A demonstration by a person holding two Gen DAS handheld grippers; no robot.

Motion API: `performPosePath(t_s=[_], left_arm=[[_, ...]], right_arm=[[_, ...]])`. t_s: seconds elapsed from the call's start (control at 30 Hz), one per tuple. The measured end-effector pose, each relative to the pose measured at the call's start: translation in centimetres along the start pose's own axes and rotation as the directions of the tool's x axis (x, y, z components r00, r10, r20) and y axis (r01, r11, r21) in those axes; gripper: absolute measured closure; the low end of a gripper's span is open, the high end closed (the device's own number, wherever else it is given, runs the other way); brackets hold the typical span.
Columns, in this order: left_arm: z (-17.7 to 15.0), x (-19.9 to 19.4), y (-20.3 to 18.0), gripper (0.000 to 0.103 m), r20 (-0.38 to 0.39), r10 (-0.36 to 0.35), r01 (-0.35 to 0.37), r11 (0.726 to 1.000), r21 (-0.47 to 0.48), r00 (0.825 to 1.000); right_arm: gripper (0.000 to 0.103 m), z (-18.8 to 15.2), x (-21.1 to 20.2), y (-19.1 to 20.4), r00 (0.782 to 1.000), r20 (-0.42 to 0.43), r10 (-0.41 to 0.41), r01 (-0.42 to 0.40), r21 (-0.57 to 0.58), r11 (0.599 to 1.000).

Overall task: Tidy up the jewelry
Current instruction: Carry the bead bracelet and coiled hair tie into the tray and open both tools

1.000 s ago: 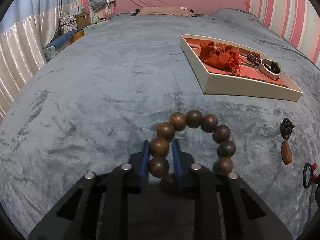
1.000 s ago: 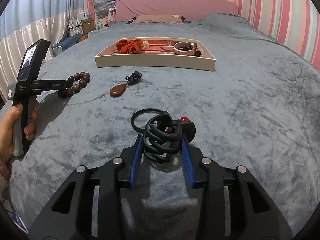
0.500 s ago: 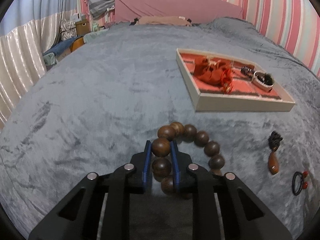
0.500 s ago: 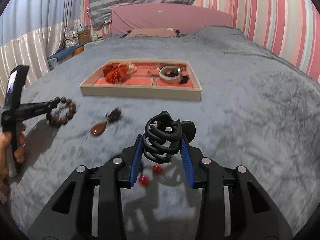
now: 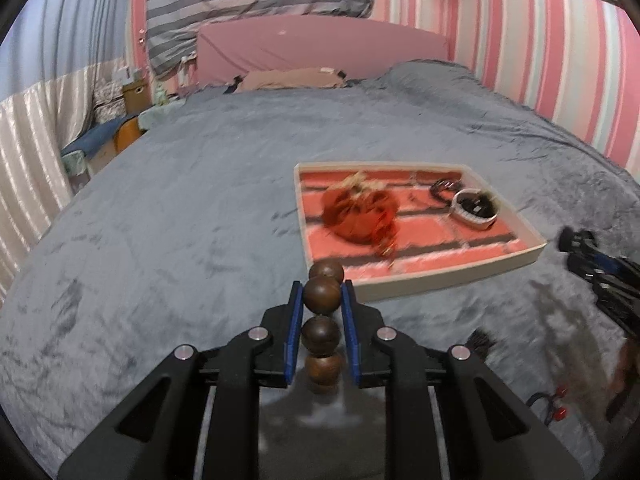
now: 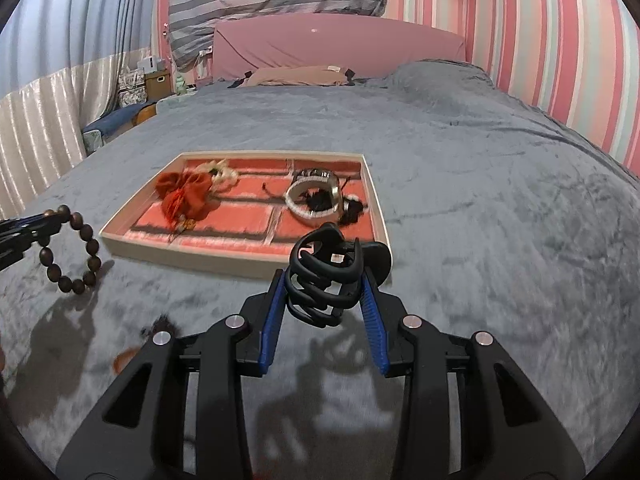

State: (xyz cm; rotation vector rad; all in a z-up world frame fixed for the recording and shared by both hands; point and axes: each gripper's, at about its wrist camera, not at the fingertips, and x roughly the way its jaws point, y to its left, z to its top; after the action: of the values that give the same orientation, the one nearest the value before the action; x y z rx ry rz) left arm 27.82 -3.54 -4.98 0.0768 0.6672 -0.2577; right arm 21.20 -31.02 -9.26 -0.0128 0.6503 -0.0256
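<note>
My left gripper (image 5: 321, 298) is shut on a brown wooden bead bracelet (image 5: 322, 330) and holds it in the air, hanging edge-on; it also shows in the right wrist view (image 6: 76, 252). My right gripper (image 6: 325, 290) is shut on a black claw hair clip (image 6: 326, 276), lifted above the bed. The cream jewelry tray (image 5: 452, 276) with red lining lies ahead of both, and in the right wrist view (image 6: 224, 258). It holds a red pouch (image 6: 188, 192) and a white bangle (image 6: 310, 200).
A grey blanket (image 6: 480, 200) covers the bed. A brown pendant (image 6: 124, 360) and a black hair tie with red beads (image 5: 550, 404) lie on it near the grippers. Pink headboard (image 6: 340, 44) and pillow at the far end; boxes at the left.
Both grippers have lifted their items off the blanket and moved toward the tray. The bracelet now hangs from the left gripper. The hair tie stayed on the bed.
</note>
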Motion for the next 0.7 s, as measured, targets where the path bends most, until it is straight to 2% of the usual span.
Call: performPosePath(t_s=[0.23, 0.47, 0.6, 0.7], left_arm=[[4.7, 0.0, -3.1, 0.083, 0.047, -0.045, 0.042, 0.998, 0.047, 0.998], [7.0, 5.1, -5.6, 0.083, 0.0, -0.08, 0.08, 0.995, 0.054, 0.997], [7.2, 9.4, -5.4, 0.083, -0.066, -0.054, 0.056, 0.998, 0.033, 0.996], [7.0, 11.6, -4.3, 0.083, -0.086, -0.002, 0.004, 1.0, 0.025, 0.996]], right_arm=[[0.066, 3.4, 4.2, -0.7, 1.0, -0.018, 0.018, -0.018, -0.011, 1.0], [0.066, 5.1, 8.8, -0.8, 0.997, -0.078, 0.022, -0.022, 0.001, 1.0], [0.066, 4.9, 11.2, -0.6, 0.993, -0.119, 0.013, -0.014, -0.007, 1.0], [0.066, 4.8, 12.5, -0.5, 0.992, -0.129, -0.006, 0.002, -0.034, 0.999]])
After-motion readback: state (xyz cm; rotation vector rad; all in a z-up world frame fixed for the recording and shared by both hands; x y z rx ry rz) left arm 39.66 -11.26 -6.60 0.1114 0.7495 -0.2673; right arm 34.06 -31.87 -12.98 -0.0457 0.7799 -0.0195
